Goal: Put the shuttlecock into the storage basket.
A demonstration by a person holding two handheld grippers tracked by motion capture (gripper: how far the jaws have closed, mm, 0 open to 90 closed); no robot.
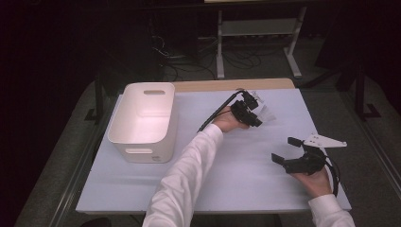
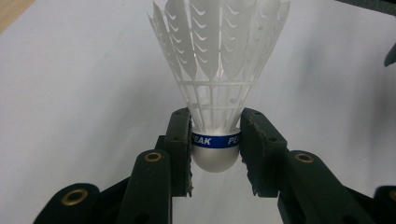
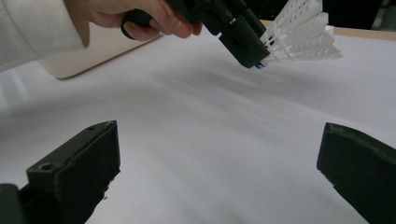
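A white plastic shuttlecock (image 2: 217,56) with a blue band marked PEAK sits base-first between the jaws of my left gripper (image 2: 216,140), which press on its band from both sides. In the high view that left gripper (image 1: 254,116) is at the middle back of the white board, with the shuttlecock (image 1: 267,113) pointing right and its skirt low over the surface. The right gripper view sees the same shuttlecock (image 3: 303,32) in the left gripper (image 3: 240,32). My right gripper (image 1: 285,150) rests at the front right, jaws wide open and empty, as its own view confirms for the right gripper (image 3: 219,172).
An empty white bin (image 1: 142,118) with handle slots stands on the left of the white board (image 1: 246,184); its side wall shows as the bin (image 3: 88,56) behind the hand. A metal frame and cables lie on the dark floor beyond the table.
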